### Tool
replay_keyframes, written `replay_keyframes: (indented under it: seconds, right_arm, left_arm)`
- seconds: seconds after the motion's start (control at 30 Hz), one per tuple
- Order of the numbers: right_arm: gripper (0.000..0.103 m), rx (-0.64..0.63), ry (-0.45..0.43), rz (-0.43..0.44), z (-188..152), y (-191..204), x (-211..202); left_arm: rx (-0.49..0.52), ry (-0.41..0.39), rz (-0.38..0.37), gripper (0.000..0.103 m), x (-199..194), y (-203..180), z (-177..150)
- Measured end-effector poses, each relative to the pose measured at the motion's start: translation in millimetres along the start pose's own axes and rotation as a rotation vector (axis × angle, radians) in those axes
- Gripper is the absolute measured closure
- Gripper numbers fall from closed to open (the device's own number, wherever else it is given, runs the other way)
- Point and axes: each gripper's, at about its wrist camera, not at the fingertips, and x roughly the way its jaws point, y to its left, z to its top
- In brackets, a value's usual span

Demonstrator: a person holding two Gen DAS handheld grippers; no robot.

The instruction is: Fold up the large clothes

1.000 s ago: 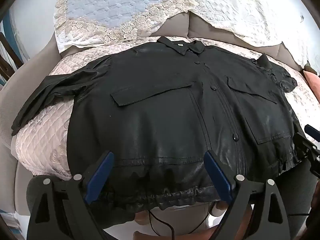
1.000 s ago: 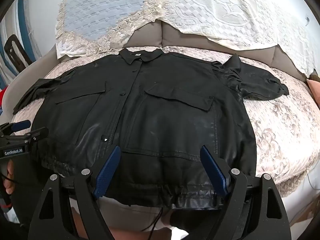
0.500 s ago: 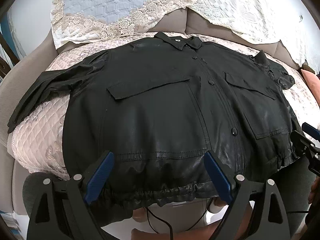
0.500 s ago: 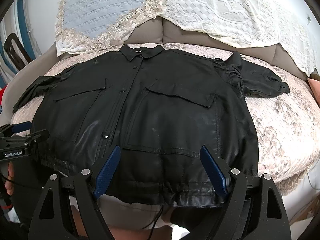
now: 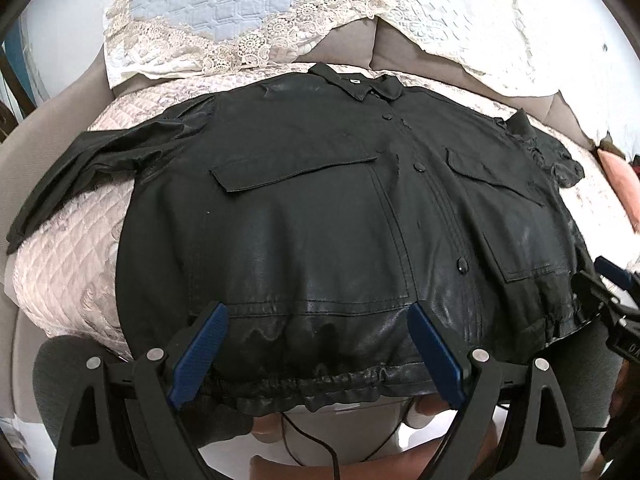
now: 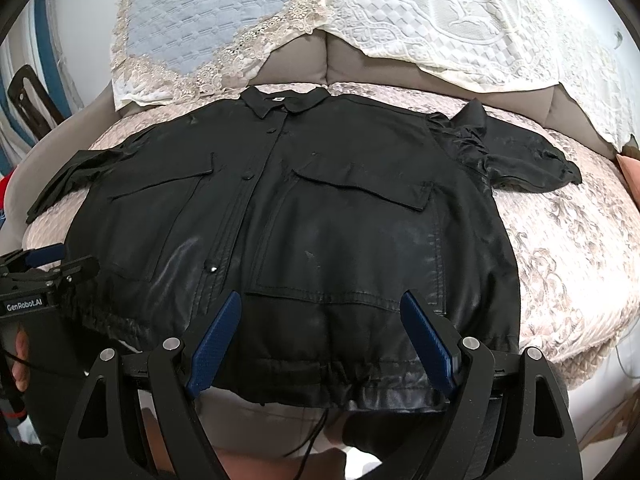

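Shirt (image 5: 320, 216), big and black, lies flat on the sofa (image 6: 568, 248), front side up, buttons done. Its collar (image 6: 284, 102) is at the far end, by the back cushions. Its gathered hem (image 5: 320, 384) is at the near edge and hangs a little over it. Two chest pockets with flaps sit on the front. One short sleeve (image 5: 68, 176) spreads out to the left. The other sleeve (image 6: 528, 160) spreads out to the right and is a bit bunched up.

The left gripper (image 5: 320, 352) hangs over the near hem, on the left half of the shirt. Its blue pads (image 5: 200, 356) are spread wide and hold nothing. The right gripper (image 6: 324, 344) hangs over the near hem on the right half. Its blue pads (image 6: 428, 344) are spread wide too and hold nothing.

The sofa seat has a pale pink quilted cover (image 5: 68, 272). A blue cloth with lace (image 5: 208, 12) and a white lace cloth (image 6: 460, 20) lie over the sofa back.
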Motion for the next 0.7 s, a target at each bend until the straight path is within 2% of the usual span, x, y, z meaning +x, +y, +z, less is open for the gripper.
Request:
replay_keyframes:
  seconds: [0.47, 0.7]
  right_arm:
    - [0.021, -0.009, 0.004, 0.008, -0.4, 4.8, 0.8]
    - [0.021, -0.013, 0.003, 0.013, 0.2, 7.3, -0.4]
  left_arm:
    - [0.017, -0.015, 0.015, 0.011, -0.7, 1.9, -0.6]
    - [-0.003, -0.001, -0.013, 0.011, 1.2, 4.7, -0.3]
